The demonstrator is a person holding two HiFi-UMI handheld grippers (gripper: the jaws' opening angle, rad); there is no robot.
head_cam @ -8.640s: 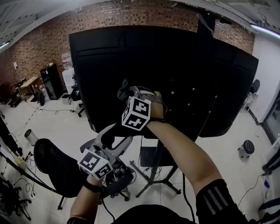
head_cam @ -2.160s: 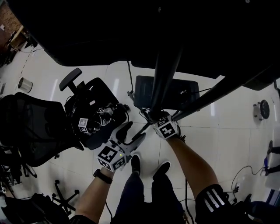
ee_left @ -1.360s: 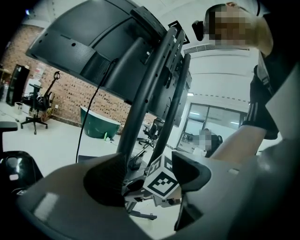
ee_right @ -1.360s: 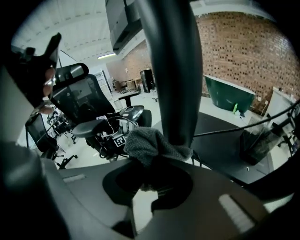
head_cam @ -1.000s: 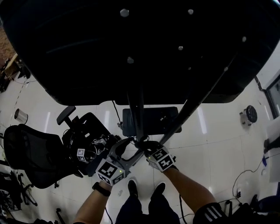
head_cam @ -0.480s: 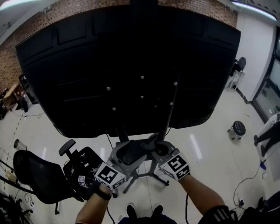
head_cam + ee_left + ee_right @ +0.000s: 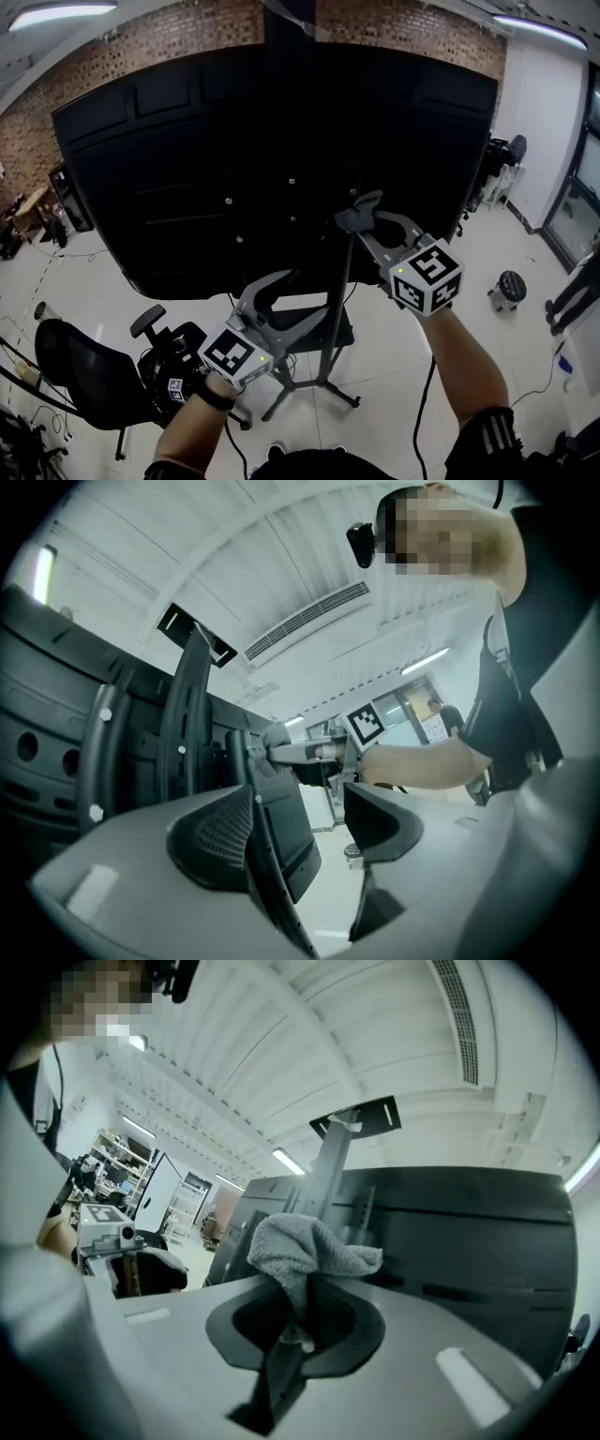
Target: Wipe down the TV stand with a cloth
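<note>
1. The cloth (image 7: 357, 212) is grey, nubbly and soft. It is bunched into a loose wad that flops over the tip of the right gripper (image 7: 362, 221).
2. In the right gripper view the jaws of the right gripper (image 7: 299, 1324) are closed on a lower fold of the cloth (image 7: 305, 1249). The rest of the cloth puffs up above them.
3. The cloth is held high at the upper end of a slim black pole (image 7: 338, 302) of the TV stand (image 7: 320, 383). I cannot tell whether cloth and pole touch.
4. Behind it spreads the matte black back of the TV (image 7: 187, 178), ribbed in panels and dotted with small pale screw heads.
5. The left gripper (image 7: 292, 305) is lower down, near the pole and the stand's black shelf (image 7: 311, 330).
6. In the left gripper view the jaws of the left gripper (image 7: 298, 832) are apart and hold nothing. A thin dark strut runs close by one pad.
7. The stand's splayed legs rest on a glossy white tiled floor (image 7: 375, 356) that shows reflections.
8. A brick wall (image 7: 169, 33) rises behind the TV, under a white ribbed ceiling (image 7: 281, 1044) with strip lights.
9. A black office chair (image 7: 80, 375) stands at the left and a small round stool (image 7: 513, 284) at the right.
</note>
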